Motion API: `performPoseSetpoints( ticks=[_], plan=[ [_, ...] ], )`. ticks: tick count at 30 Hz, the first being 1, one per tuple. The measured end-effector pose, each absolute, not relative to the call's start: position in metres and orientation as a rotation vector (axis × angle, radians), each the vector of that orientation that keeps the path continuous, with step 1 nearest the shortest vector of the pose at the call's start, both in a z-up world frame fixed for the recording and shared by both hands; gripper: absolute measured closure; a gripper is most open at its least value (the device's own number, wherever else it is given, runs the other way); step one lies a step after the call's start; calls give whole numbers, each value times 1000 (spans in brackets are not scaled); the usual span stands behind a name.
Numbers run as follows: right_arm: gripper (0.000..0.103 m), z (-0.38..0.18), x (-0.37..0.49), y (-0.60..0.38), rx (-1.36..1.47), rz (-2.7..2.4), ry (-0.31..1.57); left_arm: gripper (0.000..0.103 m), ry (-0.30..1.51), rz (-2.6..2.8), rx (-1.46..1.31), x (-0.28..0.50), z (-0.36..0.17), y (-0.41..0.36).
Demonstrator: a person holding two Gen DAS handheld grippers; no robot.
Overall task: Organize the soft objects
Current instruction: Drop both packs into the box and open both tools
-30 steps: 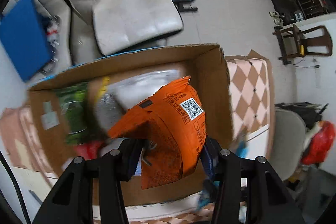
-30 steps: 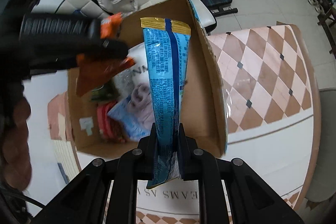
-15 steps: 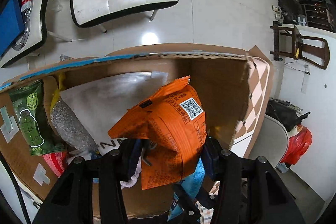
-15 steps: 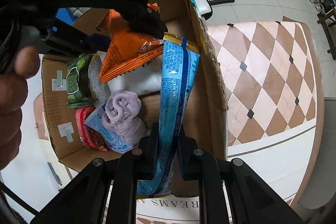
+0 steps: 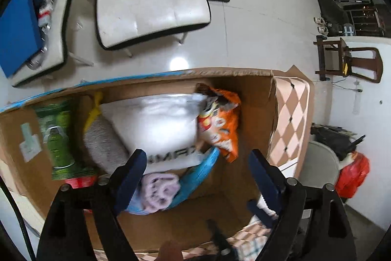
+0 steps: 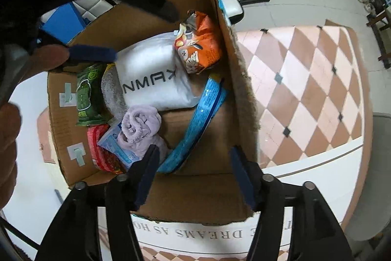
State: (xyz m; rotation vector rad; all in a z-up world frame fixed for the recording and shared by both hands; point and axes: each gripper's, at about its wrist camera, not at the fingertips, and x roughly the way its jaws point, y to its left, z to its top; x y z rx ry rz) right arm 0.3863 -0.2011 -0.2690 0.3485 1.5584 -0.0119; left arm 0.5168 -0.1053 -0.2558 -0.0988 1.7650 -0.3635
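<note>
snack bags [image 6: 199, 44] inside box [image 6: 242, 80]

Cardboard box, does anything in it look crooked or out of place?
Yes. In the cardboard box, the long blue packet stands on edge, leaning diagonally across the open space, not flat. The orange snack bag sits tilted against the white bag.

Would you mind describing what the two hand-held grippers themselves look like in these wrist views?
Both look alike. The left hand-held gripper has a matte black angular frame with round silver bolts and two flat dark blue fingers. The right hand-held gripper shares that build. A thin black cable runs along each view's left edge.
</note>
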Motion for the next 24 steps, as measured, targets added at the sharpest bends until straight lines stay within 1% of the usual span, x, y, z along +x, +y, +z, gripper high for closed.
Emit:
performPoseSetpoints(
  ticks=[5, 13, 15, 16, 17, 19, 20, 22, 23, 24],
  plan=[
    [35, -259, 377, -201, 289, -48, 1538, 18, 1660, -327, -36, 480, -238, -75],
    [34, -249, 358, -185, 173, -71, 1501, 18, 1495, -152, 69, 408, -227, -7],
    [26, -248, 354, -181, 153, -74, 1496, 18, 1481, -122, 87, 398, -228, 1],
    [17, -247, 353, -177, 143, -71, 1494, 18, 1477, -112, 91, 392, -229, 8],
    [15, -247, 352, -175, 134, -69, 1496, 18, 1477, -108, 92, 389, -230, 11],
    [14, -248, 350, -169, 120, -64, 1508, 18, 1478, -92, 85, 382, -231, 17],
    [10, -249, 350, -167, 116, -60, 1515, 18, 1476, -88, 76, 381, -231, 20],
    [2, -248, 350, -161, 113, -52, 1518, 3, 1472, -76, 61, 379, -230, 25],
    [0, -247, 350, -159, 110, -48, 1515, 0, 1462, -72, 51, 378, -229, 28],
    [0, -246, 351, -156, 104, -46, 1511, 0, 1453, -66, 44, 377, -227, 31]
  ],
)
